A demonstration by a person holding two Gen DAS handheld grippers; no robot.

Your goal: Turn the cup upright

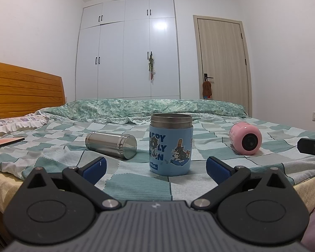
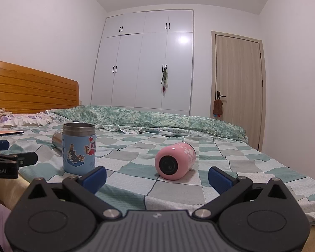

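The blue cup (image 1: 171,145) stands upright; beside it the pink cup (image 2: 175,161) and steel cup (image 1: 111,145) lie; my left gripper (image 1: 155,166) and right gripper (image 2: 157,175) fingers are released, empty.

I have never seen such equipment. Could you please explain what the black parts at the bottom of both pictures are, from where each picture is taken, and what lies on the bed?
The black parts are two hand-held grippers; a person carries one in each hand. Each has a camera looking forward along its blue-tipped jaws. One picture comes from the left gripper, the other from the right gripper. Both have their jaws wide open and hold nothing.

On the checkered bedsheet three containers rest. The blue cartoon cup stands upright with its mouth up. The steel cup and the pink cup lie on their sides. A flat pink item lies far left.
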